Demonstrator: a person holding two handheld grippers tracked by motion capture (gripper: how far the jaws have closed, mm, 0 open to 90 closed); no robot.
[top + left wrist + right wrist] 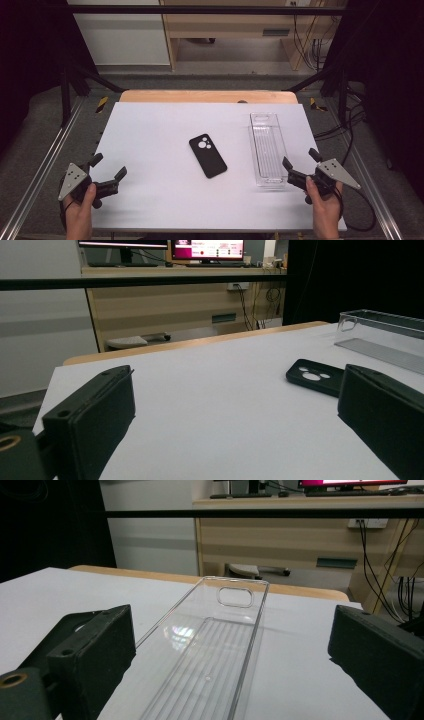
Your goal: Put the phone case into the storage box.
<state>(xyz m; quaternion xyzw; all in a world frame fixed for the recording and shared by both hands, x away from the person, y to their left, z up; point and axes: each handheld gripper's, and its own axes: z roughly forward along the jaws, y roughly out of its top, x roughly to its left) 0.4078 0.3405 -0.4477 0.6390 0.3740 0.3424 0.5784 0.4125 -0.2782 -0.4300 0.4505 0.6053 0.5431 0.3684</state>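
light: even overhead | surroundings: dark | glare: clear tray (210, 655) | near foreground: soft

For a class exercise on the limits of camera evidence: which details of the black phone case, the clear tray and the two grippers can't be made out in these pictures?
- Black phone case: in the left gripper view its near end is hidden behind a jaw of the left gripper.
- Clear tray: its near end is cut off by the bottom edge of the right gripper view.
- Tray's near end in the high view: the right gripper overlaps it; contact cannot be told.
- Phone case's underside: hidden, it lies flat on the table.
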